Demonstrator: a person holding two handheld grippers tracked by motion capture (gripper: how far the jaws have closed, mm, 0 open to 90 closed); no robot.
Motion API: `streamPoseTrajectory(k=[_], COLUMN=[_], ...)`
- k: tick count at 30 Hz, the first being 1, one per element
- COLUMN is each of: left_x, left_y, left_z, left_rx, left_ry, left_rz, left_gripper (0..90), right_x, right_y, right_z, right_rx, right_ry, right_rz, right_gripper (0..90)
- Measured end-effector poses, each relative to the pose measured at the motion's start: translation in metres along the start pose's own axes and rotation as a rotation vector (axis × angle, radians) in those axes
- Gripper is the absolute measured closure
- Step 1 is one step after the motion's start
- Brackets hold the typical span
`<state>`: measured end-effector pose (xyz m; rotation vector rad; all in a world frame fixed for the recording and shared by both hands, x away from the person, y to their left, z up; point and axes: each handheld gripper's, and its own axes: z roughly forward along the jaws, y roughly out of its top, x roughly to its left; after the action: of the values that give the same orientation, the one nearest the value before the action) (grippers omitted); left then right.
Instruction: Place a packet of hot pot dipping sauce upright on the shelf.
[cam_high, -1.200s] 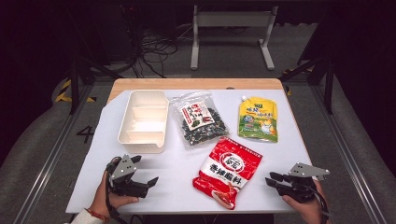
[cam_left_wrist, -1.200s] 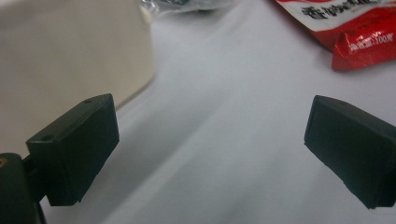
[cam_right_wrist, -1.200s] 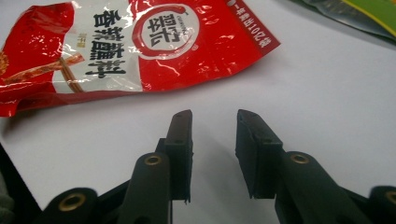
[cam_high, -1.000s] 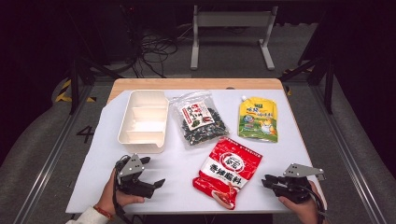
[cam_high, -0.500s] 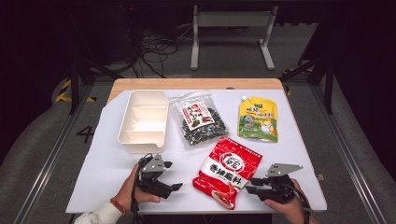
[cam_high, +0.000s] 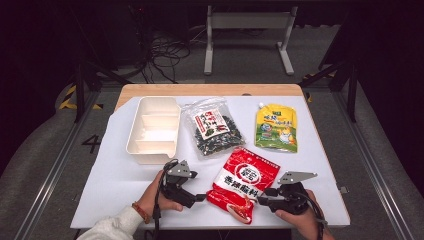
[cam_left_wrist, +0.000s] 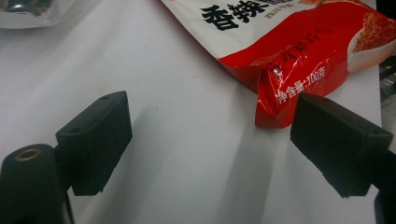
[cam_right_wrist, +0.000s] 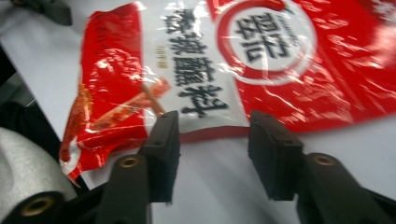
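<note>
High view has the red seasoning pouch (cam_high: 244, 183) lying between both grippers, long axis running away-right; right gripper (cam_high: 263, 199), jaws apart, sits at its edge, left gripper (cam_high: 201, 197) wide open too.

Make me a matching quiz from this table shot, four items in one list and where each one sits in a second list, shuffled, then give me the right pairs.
Items:
1. white tray
2. yellow pouch
3. red packet
4. clear bag of dark seeds

Places:
A. near edge, between the left gripper and right gripper
B. far left of the table
C. far right of the row
D. middle of the row, between tray and pouch

Pairs: 1-B, 2-C, 3-A, 4-D
</note>
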<state>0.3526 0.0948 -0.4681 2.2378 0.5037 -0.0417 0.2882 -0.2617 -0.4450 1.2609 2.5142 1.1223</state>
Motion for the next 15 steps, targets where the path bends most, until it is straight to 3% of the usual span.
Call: streamPoseTrajectory(k=[1, 3, 4, 5, 7, 8, 12, 14, 15], left_x=[0.000, 0.000, 0.000, 0.000, -0.001, -0.002, -0.003, -0.004, -0.005], left_y=[0.002, 0.004, 0.005, 0.006, 0.009, 0.010, 0.013, 0.013, 0.013], left_z=[0.002, 0.004, 0.005, 0.007, 0.009, 0.011, 0.013, 0.014, 0.014], left_rx=[-0.004, -0.001, 0.000, -0.001, -0.001, 0.003, 0.011, 0.009, 0.008], left_ry=[-0.012, -0.012, -0.011, -0.026, -0.031, -0.038, -0.036, -0.038, -0.038], left_rz=[0.009, 0.010, 0.013, 0.015, 0.014, 0.016, 0.016, 0.018, 0.016], left_gripper=[13.4, 13.8, 13.8, 13.9, 13.7, 13.0, 12.7, 13.5, 14.1], right_x=[-0.007, -0.011, -0.014, -0.016, -0.020, -0.022, -0.029, -0.031, -0.035], right_y=[-0.005, -0.005, -0.005, -0.004, -0.002, -0.001, 0.001, 0.005, 0.007], right_z=[-0.003, -0.003, -0.003, -0.002, 0.001, 0.001, 0.001, 0.000, -0.001], right_rx=[-0.005, -0.020, -0.039, -0.049, -0.066, -0.072, -0.083, -0.063, -0.061], right_ry=[-0.035, -0.042, -0.070, -0.081, -0.058, -0.067, -0.077, -0.148, -0.179], right_rz=[0.045, 0.070, 0.079, 0.075, 0.086, 0.088, 0.118, 0.128, 0.139], right_gripper=[62.5, 61.6, 60.5, 58.5, 48.0, 39.3, 37.7, 28.7, 29.3])
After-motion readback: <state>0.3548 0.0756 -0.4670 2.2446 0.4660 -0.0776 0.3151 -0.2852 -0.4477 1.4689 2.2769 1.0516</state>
